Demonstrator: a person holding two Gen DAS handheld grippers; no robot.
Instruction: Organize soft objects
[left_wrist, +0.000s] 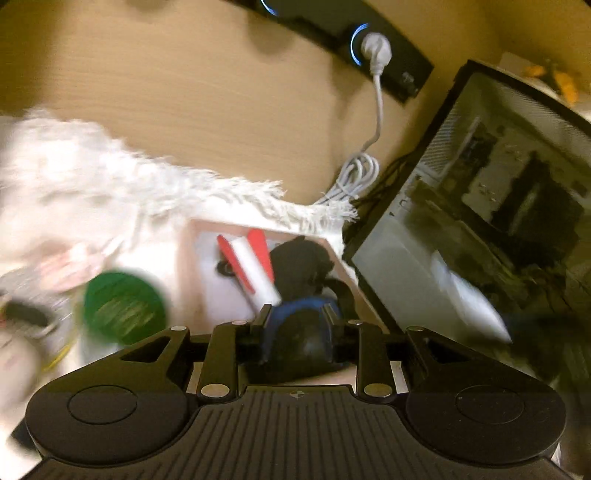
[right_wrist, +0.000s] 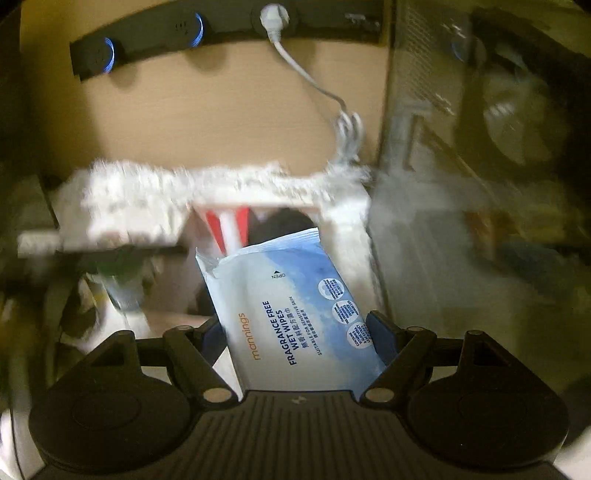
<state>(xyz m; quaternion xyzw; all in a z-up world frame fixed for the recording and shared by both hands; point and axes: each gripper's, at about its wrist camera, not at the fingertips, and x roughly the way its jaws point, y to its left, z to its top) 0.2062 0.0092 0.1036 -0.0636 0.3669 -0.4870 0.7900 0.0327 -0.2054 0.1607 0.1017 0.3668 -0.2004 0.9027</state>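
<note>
Desk (left_wrist: 166, 92): tan wood surface that spreads behind everything in both views.
Computer case (left_wrist: 480, 221): dark tower with a see-through side panel, standing at the right, just beside the box.
White rug (left_wrist: 92, 184): shaggy, fringed cloth lying under and around the box, blurred at the left.
Power strip (left_wrist: 369, 40): black bar along the far edge of the desk, with blue-lit rings and a white plug (left_wrist: 376, 48) whose coiled cable runs down toward the rug.
Box (left_wrist: 199, 258): pale pink, open-topped, sitting on the rug; inside are a red-and-white item (left_wrist: 251, 262) and a dark soft object (left_wrist: 303, 258).
Wet wipes pack (right_wrist: 295, 314): blue and white, labelled "mannings fragrance free wet wipes", held tilted over the box's opening.
Green object (left_wrist: 123, 306): round, blurred, left of the box; I cannot tell what it is.
Right gripper (right_wrist: 299, 332): jaws pressed against both long edges of the wet wipes pack, clamping it.
Left gripper (left_wrist: 297, 314): blue-padded fingers drawn close around a dark, rounded soft thing (left_wrist: 299, 339), over the near edge of the box.
</note>
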